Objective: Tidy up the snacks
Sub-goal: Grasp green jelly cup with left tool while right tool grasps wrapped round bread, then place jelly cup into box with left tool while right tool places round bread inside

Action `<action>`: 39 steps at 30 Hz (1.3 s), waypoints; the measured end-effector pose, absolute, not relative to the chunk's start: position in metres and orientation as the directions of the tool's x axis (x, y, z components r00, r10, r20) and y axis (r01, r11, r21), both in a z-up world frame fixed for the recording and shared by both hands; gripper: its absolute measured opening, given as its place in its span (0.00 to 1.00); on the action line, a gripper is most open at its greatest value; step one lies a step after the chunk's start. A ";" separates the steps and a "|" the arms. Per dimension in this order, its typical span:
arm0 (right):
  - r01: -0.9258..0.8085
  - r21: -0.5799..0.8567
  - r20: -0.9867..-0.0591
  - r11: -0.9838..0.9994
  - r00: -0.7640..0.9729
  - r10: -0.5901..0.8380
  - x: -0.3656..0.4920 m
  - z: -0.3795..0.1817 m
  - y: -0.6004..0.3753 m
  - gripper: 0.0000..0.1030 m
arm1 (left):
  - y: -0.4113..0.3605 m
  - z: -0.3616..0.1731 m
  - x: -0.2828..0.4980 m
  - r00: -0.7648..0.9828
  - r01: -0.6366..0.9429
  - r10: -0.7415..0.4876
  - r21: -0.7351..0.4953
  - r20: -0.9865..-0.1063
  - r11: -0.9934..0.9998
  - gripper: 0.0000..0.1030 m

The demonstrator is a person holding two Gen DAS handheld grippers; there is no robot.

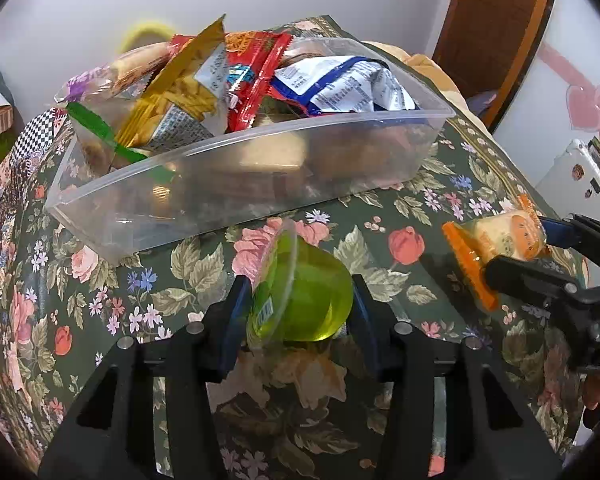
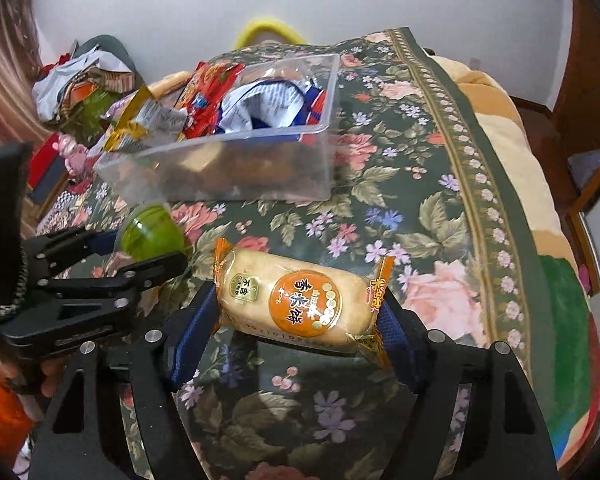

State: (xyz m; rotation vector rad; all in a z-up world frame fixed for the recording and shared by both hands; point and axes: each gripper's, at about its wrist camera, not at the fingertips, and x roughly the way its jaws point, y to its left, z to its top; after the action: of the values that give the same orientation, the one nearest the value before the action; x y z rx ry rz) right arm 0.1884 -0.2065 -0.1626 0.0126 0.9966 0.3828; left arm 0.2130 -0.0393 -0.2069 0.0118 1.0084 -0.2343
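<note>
My left gripper [image 1: 298,300] is shut on a green jelly cup [image 1: 304,300], held on its side just above the floral cloth; it also shows in the right wrist view [image 2: 152,236]. My right gripper [image 2: 300,312] is shut on an orange-wrapped rice cracker packet [image 2: 296,300], also seen at the right of the left wrist view [image 1: 500,246]. A clear plastic bin [image 1: 260,184] full of snack packets [image 1: 340,84] stands beyond both grippers, and shows in the right wrist view [image 2: 228,172].
The floral cloth [image 1: 400,248] covers the surface. A beige blanket [image 2: 512,152] lies along its right edge. Clutter [image 2: 80,80] sits off the left side. A wooden door [image 1: 496,12] stands at the back right.
</note>
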 end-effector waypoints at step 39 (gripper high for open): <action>-0.389 0.167 -0.638 0.906 0.658 0.401 0.255 -0.079 -0.151 0.71 | 0.020 -0.074 0.245 0.756 0.154 -0.210 -0.144 -0.620 0.978 0.39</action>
State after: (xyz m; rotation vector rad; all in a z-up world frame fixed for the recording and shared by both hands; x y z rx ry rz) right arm 0.2548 -0.1512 -0.0788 0.0166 0.7260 0.4471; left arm 0.2448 0.0200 -0.0743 -0.0863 0.6853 -0.1985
